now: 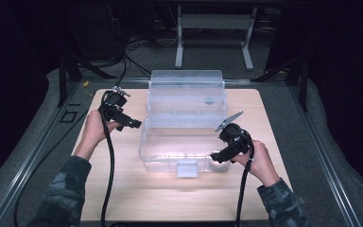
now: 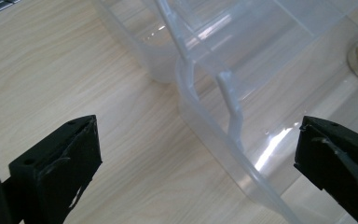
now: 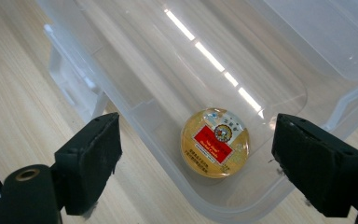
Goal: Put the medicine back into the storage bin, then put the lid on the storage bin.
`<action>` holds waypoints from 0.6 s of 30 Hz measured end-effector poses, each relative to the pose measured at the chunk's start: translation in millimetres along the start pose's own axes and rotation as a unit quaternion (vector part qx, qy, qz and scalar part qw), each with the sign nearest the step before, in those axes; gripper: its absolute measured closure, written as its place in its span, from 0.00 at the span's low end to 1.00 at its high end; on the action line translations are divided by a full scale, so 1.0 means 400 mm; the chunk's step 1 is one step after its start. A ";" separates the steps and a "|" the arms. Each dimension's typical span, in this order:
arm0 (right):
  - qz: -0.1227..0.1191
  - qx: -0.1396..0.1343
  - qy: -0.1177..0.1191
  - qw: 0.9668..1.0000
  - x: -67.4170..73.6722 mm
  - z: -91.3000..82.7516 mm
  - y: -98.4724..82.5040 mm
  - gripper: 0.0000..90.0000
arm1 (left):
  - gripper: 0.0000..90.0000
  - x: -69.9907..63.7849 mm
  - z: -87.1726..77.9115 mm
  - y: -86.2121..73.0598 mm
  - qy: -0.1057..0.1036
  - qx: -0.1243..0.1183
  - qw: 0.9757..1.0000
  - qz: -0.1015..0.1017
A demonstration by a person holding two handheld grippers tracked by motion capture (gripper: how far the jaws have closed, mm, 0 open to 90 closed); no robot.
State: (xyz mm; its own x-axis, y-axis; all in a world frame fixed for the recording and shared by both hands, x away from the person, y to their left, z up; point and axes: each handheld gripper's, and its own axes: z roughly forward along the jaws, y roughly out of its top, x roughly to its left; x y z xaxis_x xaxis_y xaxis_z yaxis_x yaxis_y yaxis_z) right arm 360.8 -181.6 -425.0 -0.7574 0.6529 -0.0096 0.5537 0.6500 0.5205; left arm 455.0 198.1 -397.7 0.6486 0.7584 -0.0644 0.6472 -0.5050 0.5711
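A clear plastic box [image 1: 147,150] stands open in the middle of the wooden table, its lid [image 1: 186,81] tilted up at the back. A small round golden tin [image 3: 215,142] with a red label lies flat on the box floor, in the front right corner. My right gripper [image 1: 216,156] hovers over that corner, jaws wide open, and in the right gripper view [image 3: 196,126] the tin shows below and between them, untouched. My left gripper [image 1: 133,124] is open beside the box's left wall. In the left gripper view [image 2: 198,135] its jaws straddle the box rim [image 2: 186,70], holding nothing.
A latch flap [image 1: 186,169] hangs from the box's front wall. The wooden tabletop [image 1: 123,189] lies bare in front of the box and at its sides. Cables trail from both grippers toward the table's near edge. Dark floor and a white frame [image 1: 212,28] lie beyond the table.
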 end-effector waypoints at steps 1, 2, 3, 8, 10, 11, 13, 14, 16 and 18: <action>-0.002 0.003 -0.003 1.000 0.001 -0.001 0.001 0.17 | 0.00 -0.002 0.001 0.007 0.001 -0.003 1.000 0.003; -0.002 0.003 -0.004 1.000 0.003 0.000 0.001 0.17 | 0.00 -0.005 0.002 0.013 0.002 -0.005 1.000 0.006; -0.004 0.003 -0.006 1.000 0.004 -0.001 0.002 0.17 | 0.00 -0.008 0.003 0.023 -0.002 -0.006 1.000 0.011; -0.007 0.002 -0.008 1.000 0.013 -0.002 0.002 0.17 | 0.00 -0.025 0.008 0.063 -0.004 -0.013 1.000 0.024; -0.007 0.000 -0.008 1.000 0.015 -0.002 0.001 0.18 | 0.00 -0.032 0.012 0.080 -0.006 -0.013 0.999 0.029; -0.008 0.000 -0.008 1.000 0.015 -0.001 0.001 0.18 | 0.00 -0.037 0.015 0.091 -0.007 -0.015 0.999 0.030; -0.007 0.000 -0.008 1.000 0.016 0.001 0.002 0.19 | 0.00 -0.041 0.019 0.106 -0.009 -0.020 0.999 0.029; -0.009 0.002 -0.008 1.000 0.017 0.003 0.003 0.19 | 0.00 -0.044 0.024 0.116 -0.016 -0.022 0.999 0.028; -0.012 0.004 -0.006 1.000 0.018 0.007 0.004 0.19 | 0.00 -0.049 0.032 0.132 -0.018 -0.023 0.999 0.033; -0.014 0.002 -0.007 1.000 0.019 0.007 0.005 0.19 | 0.00 -0.054 0.041 0.149 -0.013 -0.027 0.999 0.036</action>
State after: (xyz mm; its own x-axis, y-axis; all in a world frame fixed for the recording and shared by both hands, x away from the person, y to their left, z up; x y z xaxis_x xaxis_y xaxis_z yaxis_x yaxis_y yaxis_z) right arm 357.0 -174.1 -426.3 -0.7675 0.6401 -0.0366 0.5338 0.6695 0.5166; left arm 486.1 145.1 -375.6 0.7037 0.7092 -0.0423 0.5758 -0.5345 0.6186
